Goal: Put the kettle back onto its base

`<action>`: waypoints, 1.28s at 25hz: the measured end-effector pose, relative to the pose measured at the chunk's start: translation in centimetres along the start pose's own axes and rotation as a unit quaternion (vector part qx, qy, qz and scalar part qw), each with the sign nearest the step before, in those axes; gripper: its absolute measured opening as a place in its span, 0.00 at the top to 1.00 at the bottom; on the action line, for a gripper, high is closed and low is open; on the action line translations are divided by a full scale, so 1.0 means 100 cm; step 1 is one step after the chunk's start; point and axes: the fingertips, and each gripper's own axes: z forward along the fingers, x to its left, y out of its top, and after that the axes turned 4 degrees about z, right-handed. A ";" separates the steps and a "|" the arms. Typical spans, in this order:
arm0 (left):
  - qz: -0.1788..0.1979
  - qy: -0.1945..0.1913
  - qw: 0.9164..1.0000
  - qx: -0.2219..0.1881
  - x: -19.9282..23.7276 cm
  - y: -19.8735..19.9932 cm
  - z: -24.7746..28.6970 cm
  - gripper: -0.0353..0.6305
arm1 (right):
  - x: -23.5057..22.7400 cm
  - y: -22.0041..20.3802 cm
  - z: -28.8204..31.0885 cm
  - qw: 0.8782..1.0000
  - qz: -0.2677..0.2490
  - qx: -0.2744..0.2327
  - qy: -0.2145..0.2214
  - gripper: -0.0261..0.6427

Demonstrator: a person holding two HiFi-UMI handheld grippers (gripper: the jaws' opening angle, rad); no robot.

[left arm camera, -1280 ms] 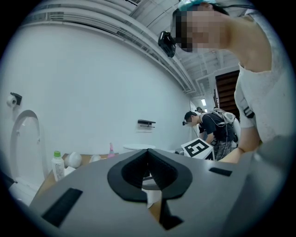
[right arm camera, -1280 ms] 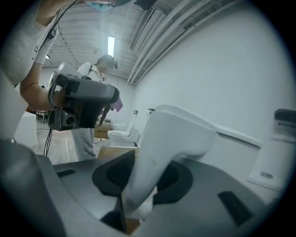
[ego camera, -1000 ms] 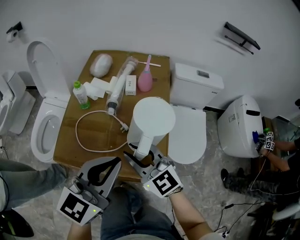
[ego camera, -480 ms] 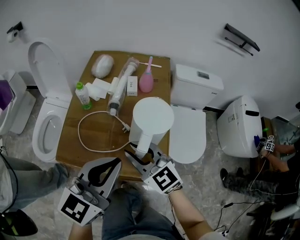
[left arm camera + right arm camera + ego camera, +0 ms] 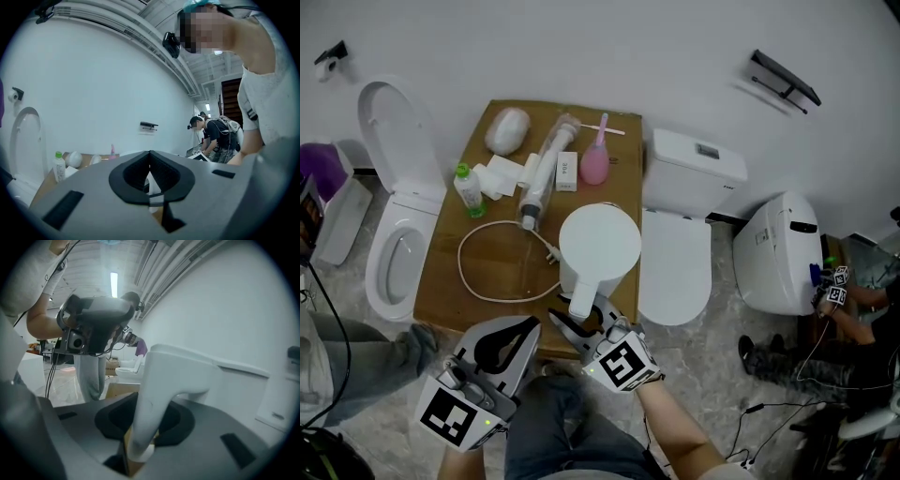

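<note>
A white kettle [image 5: 600,246] stands on the brown cardboard tabletop [image 5: 487,272] near its front right corner, its round lid facing me. Its handle [image 5: 582,302] points toward me, and in the right gripper view this handle [image 5: 154,399] fills the gap between the jaws. My right gripper [image 5: 586,321] has just been closing and is shut on the handle. A white cord [image 5: 478,281] loops on the table and runs toward the kettle. The base is hidden. My left gripper [image 5: 532,323] hangs shut and empty at the table's front edge, left of the kettle.
Behind the kettle lie a green-capped bottle [image 5: 469,192], a clear tube [image 5: 542,173], a white box [image 5: 566,171], a pink bulb [image 5: 592,164] and a white pouch [image 5: 508,129]. An open toilet [image 5: 394,234] stands left of the table and a closed one [image 5: 675,267] right.
The kettle has shifted slightly toward me and to the left and looks smaller in the head view. My right gripper moved with it. The left gripper has stayed put.
</note>
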 end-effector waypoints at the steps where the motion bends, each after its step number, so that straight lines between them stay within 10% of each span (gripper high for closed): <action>1: -0.001 0.000 1.000 0.000 0.000 0.000 0.000 0.93 | 0.000 -0.001 -0.001 1.000 0.000 -0.003 0.002 0.81; 13: -0.006 -0.014 1.000 -0.003 -0.011 0.001 0.001 0.93 | -0.003 -0.003 -0.030 0.992 0.081 -0.078 0.065 0.77; 32: 0.027 -0.031 0.999 -0.007 -0.107 0.065 -0.010 0.93 | 0.029 0.111 -0.184 0.984 0.098 -0.149 -0.018 0.95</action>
